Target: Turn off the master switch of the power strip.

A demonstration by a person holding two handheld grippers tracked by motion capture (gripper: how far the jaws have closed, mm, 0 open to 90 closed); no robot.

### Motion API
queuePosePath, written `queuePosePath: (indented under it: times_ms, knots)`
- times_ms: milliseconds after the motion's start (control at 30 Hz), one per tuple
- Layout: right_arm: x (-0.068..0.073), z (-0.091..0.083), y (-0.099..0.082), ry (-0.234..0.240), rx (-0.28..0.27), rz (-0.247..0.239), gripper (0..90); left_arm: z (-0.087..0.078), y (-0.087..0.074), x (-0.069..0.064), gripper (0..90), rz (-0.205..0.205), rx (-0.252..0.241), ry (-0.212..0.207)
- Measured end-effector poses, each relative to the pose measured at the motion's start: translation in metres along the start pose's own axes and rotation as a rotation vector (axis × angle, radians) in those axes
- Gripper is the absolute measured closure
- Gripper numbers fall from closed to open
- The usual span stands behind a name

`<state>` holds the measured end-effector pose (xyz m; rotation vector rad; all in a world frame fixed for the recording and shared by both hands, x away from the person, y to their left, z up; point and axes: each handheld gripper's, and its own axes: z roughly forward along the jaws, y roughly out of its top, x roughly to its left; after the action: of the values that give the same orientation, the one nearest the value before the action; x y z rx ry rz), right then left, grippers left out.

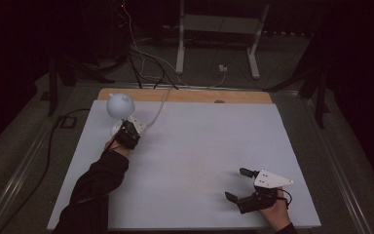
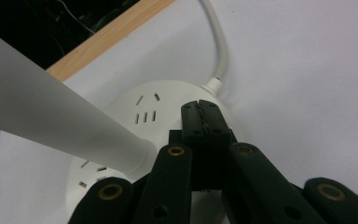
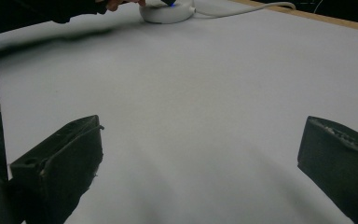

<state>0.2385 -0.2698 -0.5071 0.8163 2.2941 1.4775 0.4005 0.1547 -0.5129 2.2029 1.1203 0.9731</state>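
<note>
One white desk lamp (image 1: 121, 109) stands at the far left of the white table top (image 1: 199, 161), near its back edge, where a strip of wooden table edge (image 1: 185, 95) shows. The lamp has one round head, one pale stem (image 2: 51, 126) and one round base (image 2: 168, 100) that carries socket slots on its top face; three groups of slots can be made out in the left gripper view. One white cord (image 2: 220, 51) leaves the base and runs off toward the back of the table. The left gripper (image 2: 204, 116) is at the lamp's base, its two jaws pressed together with nothing between them, their tips down on the top face of the base, just beside the foot of the stem. The right gripper (image 1: 238, 184) is well apart from the lamp, at the near right of the table top, with its two jaws spread wide and only bare table surface between them. In the right gripper view the lamp's base sits far off at the top edge.
</note>
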Motion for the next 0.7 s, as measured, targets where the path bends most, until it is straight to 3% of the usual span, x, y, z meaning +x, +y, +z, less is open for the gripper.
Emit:
queuePosePath:
  times_ms: [267,433,467,533,700]
  knots:
    - [0.0008,0.001,0.0001,0.005,0.003,-0.003,0.0,0.0004,0.0048,-0.0006,90.0,0.041,0.036,0.001]
    - [0.001,0.0008,0.0003,0.006,0.0,-0.001,0.0,0.0018,0.0071,0.0023,90.0,0.041,0.058,-0.026]
    - [0.0009,0.0006,0.0003,0.005,0.0,0.0,0.0,0.0016,0.008,0.0024,90.0,0.057,0.066,-0.027]
    - [0.0007,0.0006,0.0002,0.005,0.0,0.0,0.0,0.0016,0.009,0.0003,90.0,0.065,0.072,-0.013]
    - [0.0006,0.0003,0.0001,0.003,0.001,-0.001,0.0,0.0015,0.0064,0.0014,90.0,0.038,0.048,-0.014]
